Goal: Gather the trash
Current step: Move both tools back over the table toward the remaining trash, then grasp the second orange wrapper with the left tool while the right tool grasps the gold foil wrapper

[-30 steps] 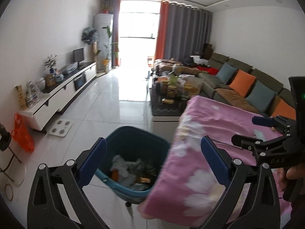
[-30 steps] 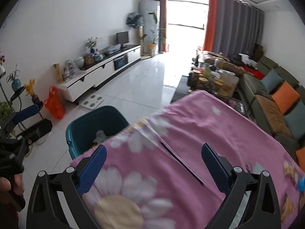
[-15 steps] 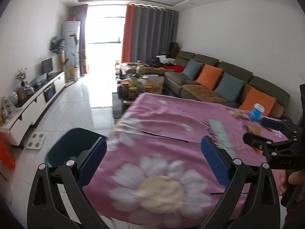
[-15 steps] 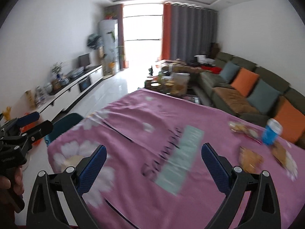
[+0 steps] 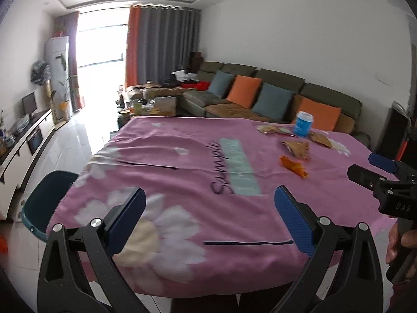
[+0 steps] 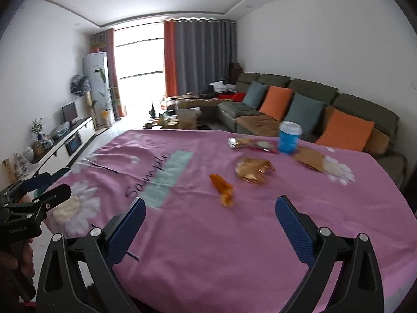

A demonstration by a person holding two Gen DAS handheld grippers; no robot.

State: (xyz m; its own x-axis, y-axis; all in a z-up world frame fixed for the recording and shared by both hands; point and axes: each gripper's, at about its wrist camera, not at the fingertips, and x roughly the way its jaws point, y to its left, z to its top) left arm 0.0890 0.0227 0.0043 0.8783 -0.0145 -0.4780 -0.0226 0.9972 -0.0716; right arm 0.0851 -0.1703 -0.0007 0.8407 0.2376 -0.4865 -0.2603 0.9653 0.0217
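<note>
Trash lies on the pink flowered tablecloth (image 6: 198, 234): an orange wrapper (image 6: 222, 188), a gold crumpled wrapper (image 6: 251, 171), a flat snack packet (image 6: 251, 144), a brown paper piece (image 6: 310, 158) and a blue cup (image 6: 288, 137). In the left wrist view the orange wrapper (image 5: 293, 166), the cup (image 5: 303, 124) and the teal trash bin (image 5: 43, 203) show. My left gripper (image 5: 209, 216) is open and empty above the table's near edge. My right gripper (image 6: 209, 224) is open and empty, short of the orange wrapper.
The bin stands on the floor left of the table. A long sofa (image 6: 299, 109) with orange and blue cushions runs along the right wall. A TV cabinet (image 6: 65, 140) lines the left wall. A cluttered coffee table (image 6: 172, 121) stands beyond the table.
Both views have swung right and up from the trash bin to the tabletop. The trash on the cloth has come into view. Both grippers stay open.
</note>
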